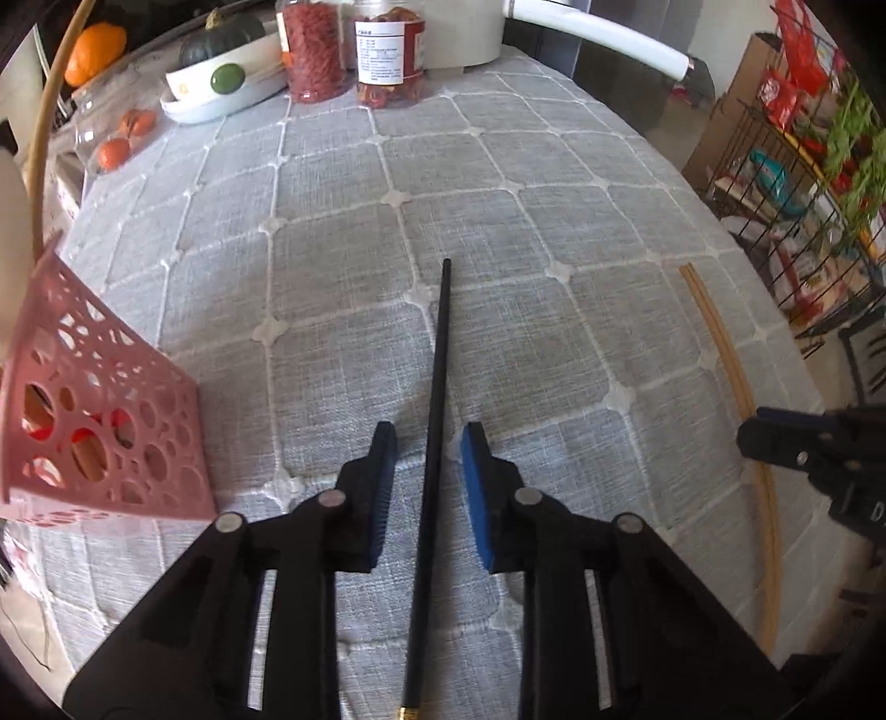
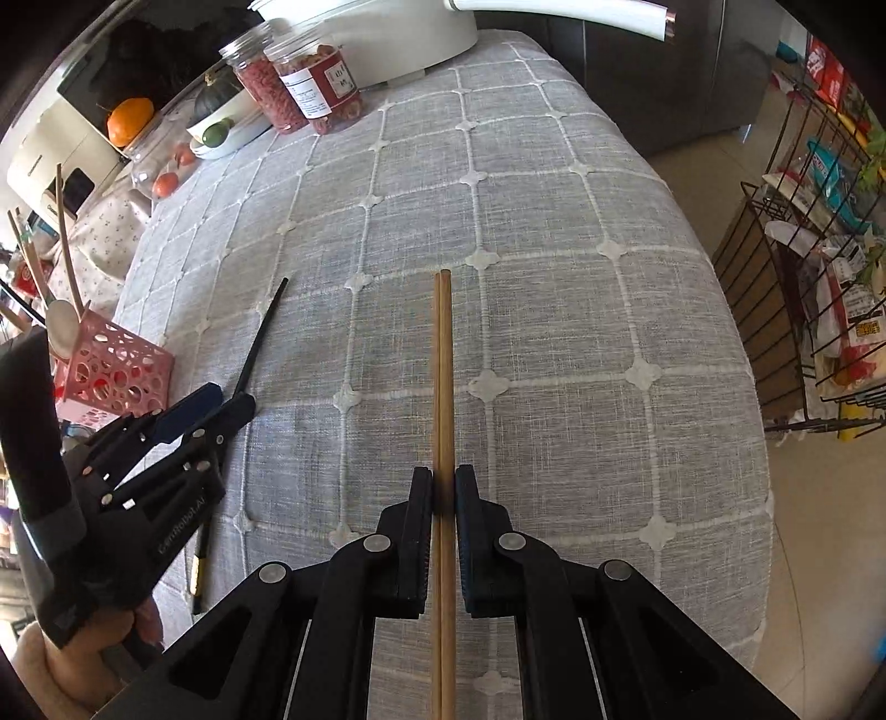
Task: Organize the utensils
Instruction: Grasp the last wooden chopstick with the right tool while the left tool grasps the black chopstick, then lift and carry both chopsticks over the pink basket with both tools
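Note:
A black chopstick (image 1: 434, 443) lies on the grey checked tablecloth (image 1: 498, 249), running between the fingers of my left gripper (image 1: 429, 437), which is open around it without touching. It also shows in the right wrist view (image 2: 260, 338). A pair of wooden chopsticks (image 2: 443, 387) lies between the fingers of my right gripper (image 2: 443, 479), which is shut on them. The pair also shows in the left wrist view (image 1: 736, 387). A pink perforated utensil holder (image 1: 94, 421) stands at the left, with utensils in it (image 2: 111, 365).
At the far end of the table stand two jars of red dried food (image 1: 354, 50), a white dish with a dark squash (image 1: 221, 72) and a clear box of oranges (image 1: 116, 138). A wire rack of groceries (image 2: 819, 277) stands off the table's right side.

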The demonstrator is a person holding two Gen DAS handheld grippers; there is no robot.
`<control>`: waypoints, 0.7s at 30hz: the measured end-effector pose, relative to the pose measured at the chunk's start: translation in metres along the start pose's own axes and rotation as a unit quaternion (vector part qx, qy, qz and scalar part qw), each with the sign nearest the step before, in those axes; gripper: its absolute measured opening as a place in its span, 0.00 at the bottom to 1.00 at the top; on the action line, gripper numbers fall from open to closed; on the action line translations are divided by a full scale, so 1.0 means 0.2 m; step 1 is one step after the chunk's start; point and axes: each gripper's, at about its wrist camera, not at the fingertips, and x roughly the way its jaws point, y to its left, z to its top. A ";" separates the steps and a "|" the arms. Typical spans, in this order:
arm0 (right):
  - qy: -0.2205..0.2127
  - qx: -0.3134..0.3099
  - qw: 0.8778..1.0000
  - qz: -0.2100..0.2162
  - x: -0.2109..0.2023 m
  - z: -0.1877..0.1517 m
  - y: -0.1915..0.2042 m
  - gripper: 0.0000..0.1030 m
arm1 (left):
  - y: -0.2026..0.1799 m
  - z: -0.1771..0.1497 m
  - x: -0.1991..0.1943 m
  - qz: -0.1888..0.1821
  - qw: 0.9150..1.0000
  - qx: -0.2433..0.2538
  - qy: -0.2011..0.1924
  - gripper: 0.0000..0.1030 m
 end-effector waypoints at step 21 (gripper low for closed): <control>-0.118 -0.019 0.993 0.000 -0.34 -0.07 0.07 0.08 | -0.16 -0.05 -0.43 -0.049 0.994 0.056 -0.086 0.06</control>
